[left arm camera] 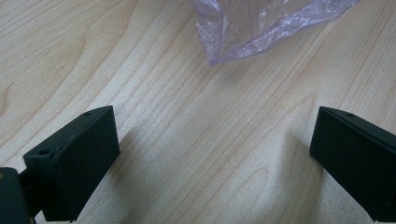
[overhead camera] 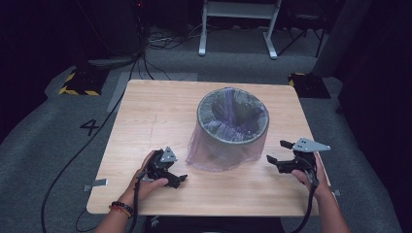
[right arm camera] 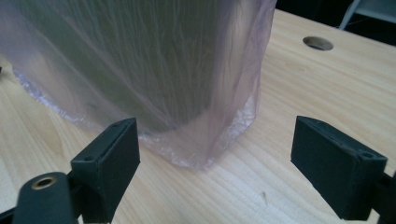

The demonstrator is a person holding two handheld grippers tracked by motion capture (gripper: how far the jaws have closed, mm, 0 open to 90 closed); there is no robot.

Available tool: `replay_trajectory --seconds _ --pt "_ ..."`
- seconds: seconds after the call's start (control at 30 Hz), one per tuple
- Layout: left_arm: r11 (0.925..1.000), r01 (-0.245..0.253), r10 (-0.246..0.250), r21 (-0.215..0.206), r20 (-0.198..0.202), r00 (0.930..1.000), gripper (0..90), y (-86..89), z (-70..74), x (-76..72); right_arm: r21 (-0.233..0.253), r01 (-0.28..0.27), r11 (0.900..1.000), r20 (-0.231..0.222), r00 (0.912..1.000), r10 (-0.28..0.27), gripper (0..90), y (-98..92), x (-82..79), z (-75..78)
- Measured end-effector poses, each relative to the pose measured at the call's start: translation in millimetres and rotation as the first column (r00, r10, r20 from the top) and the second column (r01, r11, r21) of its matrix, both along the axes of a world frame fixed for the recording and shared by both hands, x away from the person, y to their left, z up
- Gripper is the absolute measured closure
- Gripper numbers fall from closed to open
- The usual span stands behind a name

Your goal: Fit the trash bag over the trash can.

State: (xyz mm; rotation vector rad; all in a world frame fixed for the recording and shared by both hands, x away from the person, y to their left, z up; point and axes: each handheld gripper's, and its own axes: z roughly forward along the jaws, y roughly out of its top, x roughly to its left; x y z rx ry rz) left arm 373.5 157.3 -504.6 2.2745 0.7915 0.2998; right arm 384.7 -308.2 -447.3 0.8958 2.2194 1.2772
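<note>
Looking down from the high view, a bin (overhead camera: 233,127) stands near the middle of the desk (overhead camera: 145,116), a little toward its right edge, with a thin purple bag (overhead camera: 214,155) draped over its rim and hanging down its sides to the desktop. The left tongs (overhead camera: 179,178) sit near the desk's front edge, just left of the bag's skirt, held in a hand (overhead camera: 145,184); their jaws stand apart. The right tongs (overhead camera: 277,153) hover near the front right corner, just beside the bin, jaws also spread and holding nothing.

From the left gripper view, the left tongs (left arm camera: 212,154) gape wide over bare wood, and a crumpled corner of the bag (left arm camera: 252,28) lies on the desk ahead of them, not touching them.

From the right gripper view, the right tongs (right arm camera: 215,158) are wide open, and the bag's (right arm camera: 140,70) lower corner rests on the desk between the jaws, a little beyond them. A round hole (right arm camera: 318,43) shows in the desktop farther off.
</note>
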Motion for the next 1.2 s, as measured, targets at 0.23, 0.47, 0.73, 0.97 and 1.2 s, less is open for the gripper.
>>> replay_trajectory --seconds 0.23,0.47,0.73,0.97,1.2 --pt "1.0000 0.000 0.000 0.000 0.000 1.0000 1.1 -0.1 0.0 0.1 0.024 -0.001 1.000 0.044 0.9990 0.000 16.2 6.1 0.8 8.3" --pt "1.0000 0.003 -0.003 0.000 0.000 1.0000 0.9 -0.2 -0.1 0.4 0.060 -0.036 0.998 0.060 0.9977 0.033 15.6 14.9 1.7 17.8" --pt "1.0000 0.003 -0.003 0.000 0.000 1.0000 0.9 -0.2 -0.1 0.4 0.094 -0.057 0.994 0.086 0.9951 0.049 15.7 22.1 2.3 29.0" --pt "1.0000 0.003 -0.003 0.000 0.000 1.0000 0.9 -0.2 -0.1 0.4 0.110 -0.053 0.993 0.115 0.9925 0.040 15.6 24.0 1.8 43.2" --pt "1.0000 0.004 -0.004 0.000 0.000 1.0000 0.9 -0.2 -0.1 0.5 0.118 -0.050 0.992 0.145 0.9889 0.033 15.6 25.8 1.4 58.3"
